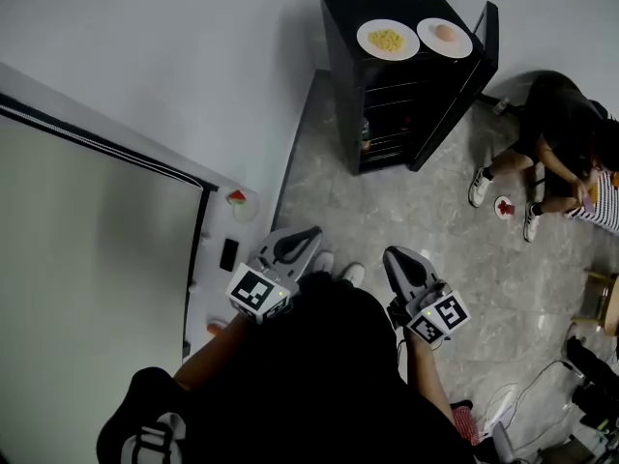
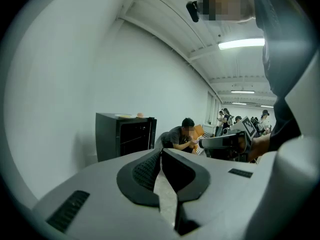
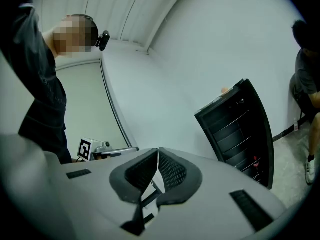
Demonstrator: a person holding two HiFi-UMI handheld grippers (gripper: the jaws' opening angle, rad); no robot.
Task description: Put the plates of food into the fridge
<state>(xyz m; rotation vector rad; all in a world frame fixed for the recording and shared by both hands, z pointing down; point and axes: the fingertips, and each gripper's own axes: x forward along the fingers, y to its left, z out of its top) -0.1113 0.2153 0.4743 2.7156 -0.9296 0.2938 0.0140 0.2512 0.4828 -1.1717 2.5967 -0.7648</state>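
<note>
A small black fridge [image 1: 406,75] stands by the wall with its door [image 1: 462,85] swung open. Two white plates rest on its top: one with yellow food [image 1: 388,40], one with a pinkish item [image 1: 444,37]. The fridge also shows in the left gripper view [image 2: 120,139] and in the right gripper view [image 3: 240,129], where its wire shelves are visible. My left gripper [image 1: 311,232] and right gripper [image 1: 395,255] are held close to my body, well short of the fridge. Both are shut with their pads together and nothing between them [image 2: 161,156] [image 3: 158,156].
A person [image 1: 561,153] sits on the floor right of the fridge, with a small plate [image 1: 503,207] by their feet. At left a white ledge [image 1: 227,259] carries a small dish and a dark object. Cables and gear [image 1: 580,394] lie at the lower right.
</note>
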